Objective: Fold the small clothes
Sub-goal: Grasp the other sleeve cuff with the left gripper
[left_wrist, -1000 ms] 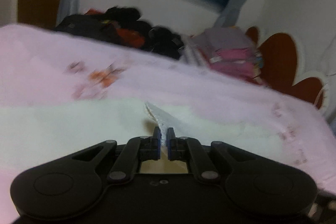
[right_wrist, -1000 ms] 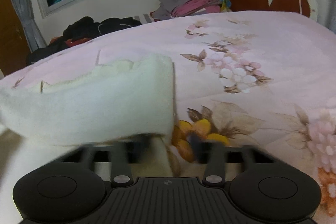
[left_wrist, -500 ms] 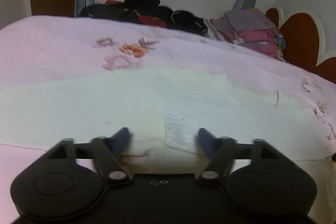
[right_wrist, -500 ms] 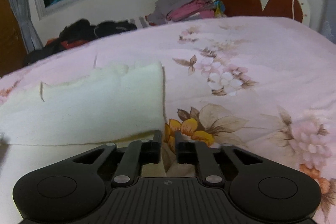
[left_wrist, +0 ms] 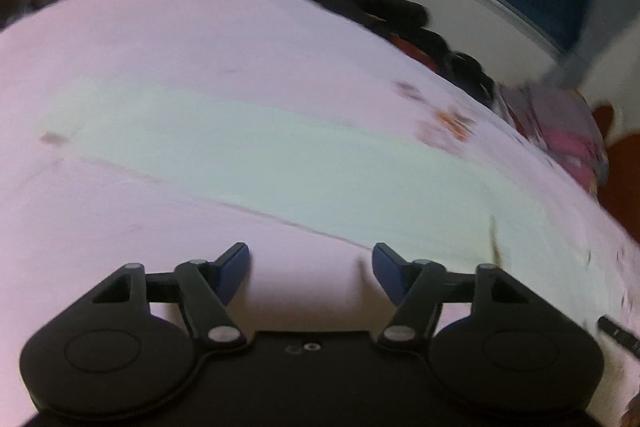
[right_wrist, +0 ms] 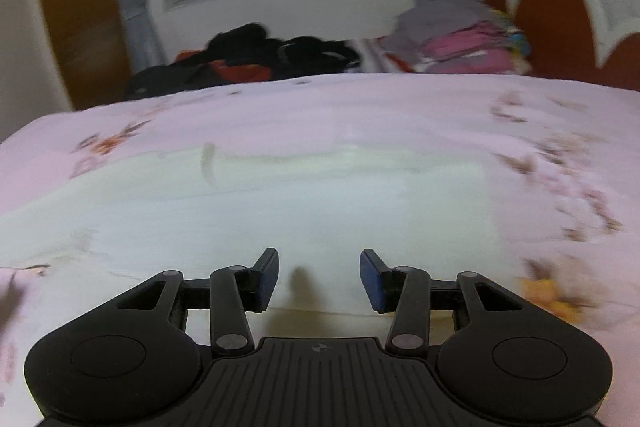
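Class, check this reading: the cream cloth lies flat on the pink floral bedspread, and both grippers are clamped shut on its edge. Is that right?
Not quite. The cream cloth does lie flat on the pink bedspread, but neither gripper is clamped on it. The right wrist view shows the right gripper open with nothing between its pads; the left wrist view shows the left gripper open over bare bedspread. The jaws of both have just been moving.

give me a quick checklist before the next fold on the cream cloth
1. Left gripper clear of cloth: ok, jaws apart over bare pink bedsheet, having just closed a little.
2. Right gripper released: ok, jaws just opened, nothing pinched.
3. Cream cloth lying flat on the bed: ok.
4. Folded edges lined up: cannot tell, both views are blurred.
5. Folded clothes stack and dark pile clear of the cloth: ok.
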A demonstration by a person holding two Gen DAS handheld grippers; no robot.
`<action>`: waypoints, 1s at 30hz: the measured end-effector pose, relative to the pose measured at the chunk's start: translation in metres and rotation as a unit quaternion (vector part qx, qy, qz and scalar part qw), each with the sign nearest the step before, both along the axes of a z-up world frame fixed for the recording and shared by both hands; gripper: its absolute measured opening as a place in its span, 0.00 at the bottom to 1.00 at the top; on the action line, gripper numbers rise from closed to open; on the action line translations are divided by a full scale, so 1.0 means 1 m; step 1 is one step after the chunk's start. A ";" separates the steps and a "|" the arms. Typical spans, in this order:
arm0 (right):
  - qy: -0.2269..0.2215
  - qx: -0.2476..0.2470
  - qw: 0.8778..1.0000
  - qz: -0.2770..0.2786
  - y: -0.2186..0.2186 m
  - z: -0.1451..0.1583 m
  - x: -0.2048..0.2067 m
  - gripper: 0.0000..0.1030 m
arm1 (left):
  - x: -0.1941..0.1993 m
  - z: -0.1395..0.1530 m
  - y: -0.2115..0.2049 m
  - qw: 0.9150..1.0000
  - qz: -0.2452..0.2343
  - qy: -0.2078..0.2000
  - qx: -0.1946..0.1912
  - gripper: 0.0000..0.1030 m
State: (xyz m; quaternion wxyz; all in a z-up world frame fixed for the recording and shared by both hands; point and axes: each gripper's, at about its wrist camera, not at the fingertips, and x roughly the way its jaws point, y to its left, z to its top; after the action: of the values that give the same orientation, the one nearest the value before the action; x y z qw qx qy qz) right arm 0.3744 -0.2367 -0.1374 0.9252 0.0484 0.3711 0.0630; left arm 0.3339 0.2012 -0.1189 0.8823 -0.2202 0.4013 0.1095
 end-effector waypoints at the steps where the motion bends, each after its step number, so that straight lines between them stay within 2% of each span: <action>1: 0.000 0.003 1.000 0.012 0.012 0.000 0.002 0.44 | -0.004 -0.002 0.011 1.000 0.014 0.001 -0.011 0.59; 4: -0.002 0.007 0.999 0.052 0.049 0.001 0.008 0.44 | -0.016 -0.008 0.043 0.997 0.062 -0.001 -0.043 0.57; 9: -0.004 0.022 0.995 0.093 0.099 0.002 0.017 0.44 | -0.022 -0.014 0.086 0.991 0.120 -0.016 -0.051 0.56; 14: 0.005 0.022 0.995 0.102 0.134 -0.004 0.026 0.44 | -0.011 -0.021 0.119 0.987 0.136 -0.038 -0.083 0.39; 18: 0.022 0.039 0.996 0.081 0.141 -0.014 0.032 0.44 | 0.001 -0.028 0.134 0.981 0.155 -0.055 -0.107 0.26; 19: 0.025 0.033 0.996 0.080 0.145 -0.017 0.032 0.44 | 0.003 -0.029 0.136 0.980 0.159 -0.057 -0.109 0.20; 21: 0.047 0.014 0.995 0.085 0.152 -0.030 0.037 0.44 | 0.007 -0.033 0.139 0.979 0.167 -0.060 -0.105 0.09; 22: 0.039 0.005 0.996 0.086 0.154 -0.033 0.035 0.44 | 0.007 -0.035 0.139 0.978 0.169 -0.064 -0.106 0.05; 24: 0.040 0.003 0.996 0.083 0.155 -0.032 0.036 0.44 | 0.006 -0.033 0.135 0.979 0.167 -0.070 -0.095 0.03; 27: 0.031 0.045 0.996 0.065 0.142 -0.025 0.036 0.44 | 0.012 -0.017 0.117 0.983 0.146 -0.094 -0.065 0.03; 28: 0.031 0.031 0.997 0.061 0.142 -0.026 0.035 0.44 | 0.013 -0.009 0.108 0.984 0.133 -0.105 -0.052 0.03; 30: 0.042 0.000 0.996 0.085 0.146 -0.031 0.037 0.44 | 0.014 0.009 0.090 0.987 0.092 -0.124 -0.032 0.03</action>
State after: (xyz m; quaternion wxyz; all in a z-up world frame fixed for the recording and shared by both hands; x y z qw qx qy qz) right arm 0.4119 -0.0904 -0.1687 0.9000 0.0199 0.4125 0.1392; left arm 0.3481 0.2911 -0.1099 0.9041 -0.2960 0.2698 0.1491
